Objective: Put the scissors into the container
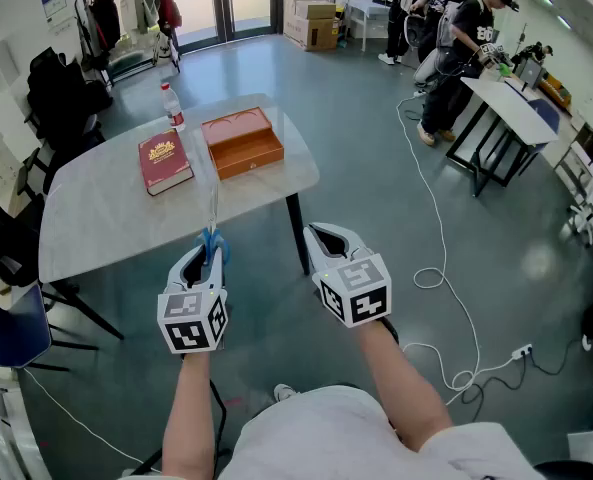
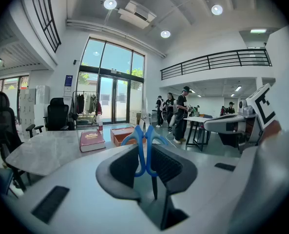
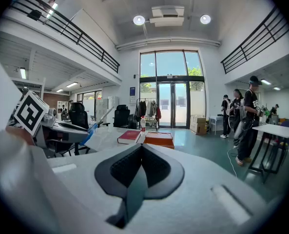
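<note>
The scissors (image 1: 214, 230) have blue handles (image 2: 144, 139) and point blades up and away from me. My left gripper (image 1: 203, 264) is shut on those handles, held off the table's near edge. The container is an open orange box (image 1: 243, 143) on the far right part of the grey table (image 1: 96, 223), well beyond the scissors; it also shows as the orange box (image 2: 121, 135) and orange box (image 3: 159, 139). My right gripper (image 1: 325, 241) hangs beside the left one, past the table's right edge, shut with nothing in it (image 3: 141, 152).
A red book (image 1: 164, 160) lies left of the box and a water bottle (image 1: 173, 105) stands behind it. Black chairs (image 1: 6, 228) crowd the table's left side. A white cable (image 1: 436, 268) trails across the floor. People stand by a white desk (image 1: 511, 103) at back right.
</note>
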